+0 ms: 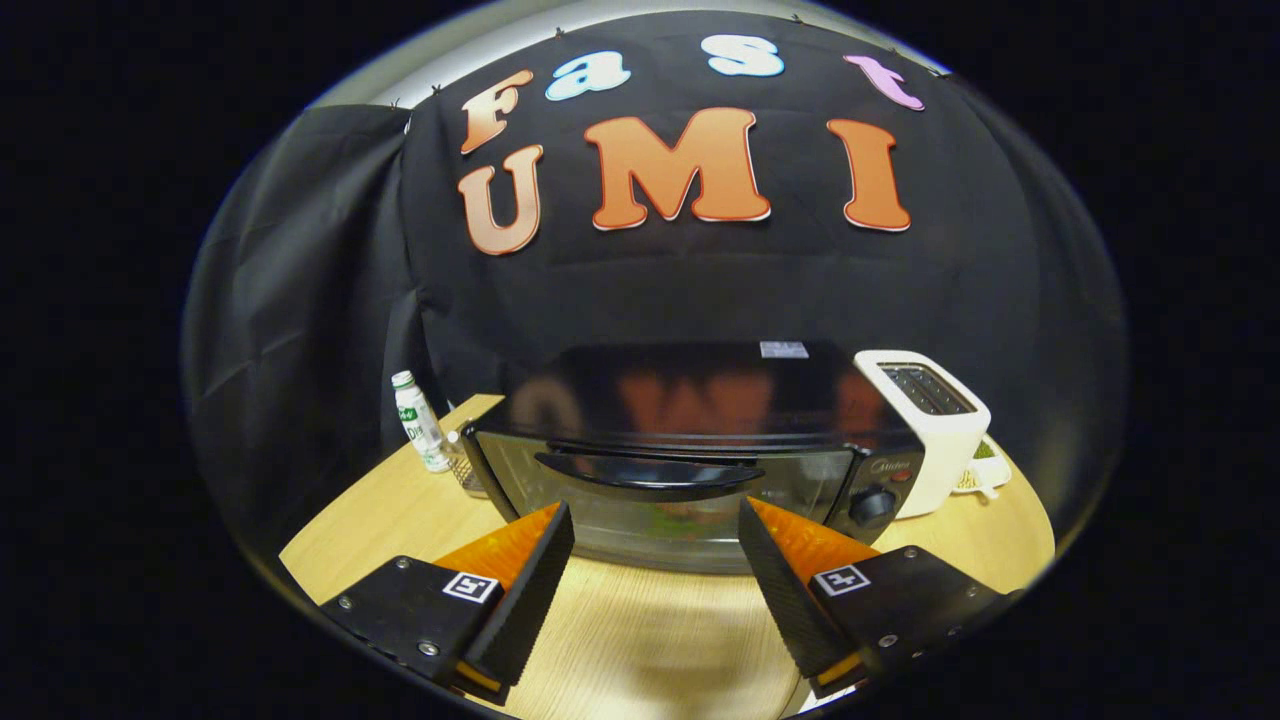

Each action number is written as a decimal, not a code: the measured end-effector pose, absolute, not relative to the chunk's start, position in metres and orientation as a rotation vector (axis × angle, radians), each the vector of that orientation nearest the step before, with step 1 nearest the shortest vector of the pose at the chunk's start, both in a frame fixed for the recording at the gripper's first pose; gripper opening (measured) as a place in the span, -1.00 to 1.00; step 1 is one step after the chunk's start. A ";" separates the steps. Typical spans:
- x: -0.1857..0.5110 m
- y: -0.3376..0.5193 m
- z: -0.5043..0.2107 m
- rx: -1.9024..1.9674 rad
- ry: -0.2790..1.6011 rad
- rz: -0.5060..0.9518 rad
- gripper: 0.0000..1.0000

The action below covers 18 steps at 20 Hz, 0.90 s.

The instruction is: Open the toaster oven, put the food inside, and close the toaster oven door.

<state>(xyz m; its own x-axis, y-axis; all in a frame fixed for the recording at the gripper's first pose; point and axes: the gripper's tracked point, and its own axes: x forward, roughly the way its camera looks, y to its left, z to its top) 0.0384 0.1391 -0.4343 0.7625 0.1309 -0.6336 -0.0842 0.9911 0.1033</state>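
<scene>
Currently hand-held gripper (655, 520) fingers apart, before toaster oven (690, 450) handle (650, 470); door shut. Risk: fingers slipping off the handle.

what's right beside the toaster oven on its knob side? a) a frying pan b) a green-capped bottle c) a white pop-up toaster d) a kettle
c: a white pop-up toaster stands right next to the toaster oven on the side where its knob sits, while the green-capped bottle is at the opposite end. The gripper fingers are spread open just short of the closed door's handle.
</scene>
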 end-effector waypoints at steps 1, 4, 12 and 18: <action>0.042 0.140 -0.424 0.072 0.663 0.118 0.97; 0.049 0.133 -0.380 0.054 0.555 0.110 0.96; 0.034 0.103 -0.208 -0.052 0.279 0.118 0.97; 0.009 0.089 -0.123 -0.049 0.162 0.126 0.97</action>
